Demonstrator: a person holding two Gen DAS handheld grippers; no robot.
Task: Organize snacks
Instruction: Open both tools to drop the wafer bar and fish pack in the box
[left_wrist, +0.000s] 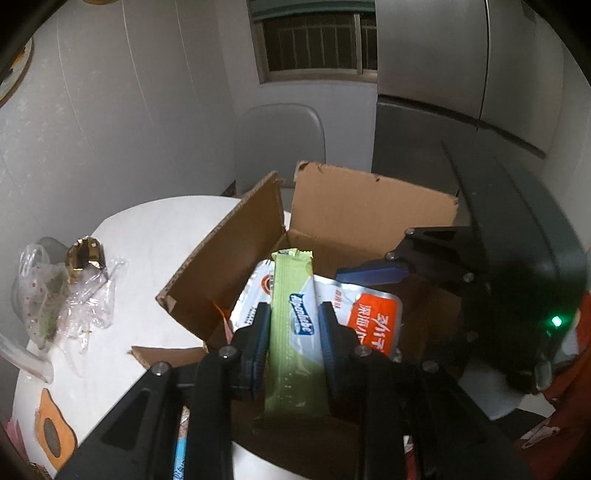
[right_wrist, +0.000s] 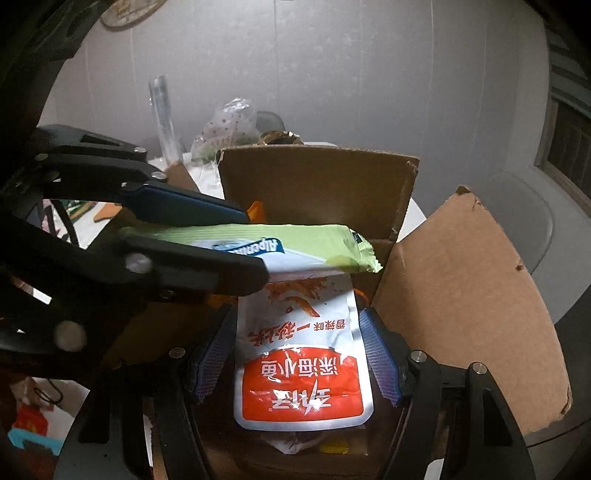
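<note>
Left hand-held gripper (left_wrist: 291, 325) was clamped on the green snack bar (left_wrist: 291, 325) over the open cardboard box (left_wrist: 369, 206). Right hand-held gripper (right_wrist: 299, 354) gripped the white-and-orange pouch (right_wrist: 301, 369) inside it, flaps crowding both; crumpled plastic bags (left_wrist: 55, 299) sat on the tabletop (left_wrist: 159, 236).

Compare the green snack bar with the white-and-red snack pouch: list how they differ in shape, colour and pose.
The green snack bar is long and narrow; the white-and-red snack pouch is broad and flat. The bar's wrapper is light green with a blue logo; the pouch is white with an orange-red panel. In the right wrist view the bar crosses over the pouch's far end. Both are sealed, each between a gripper's fingers above the cardboard box.
</note>
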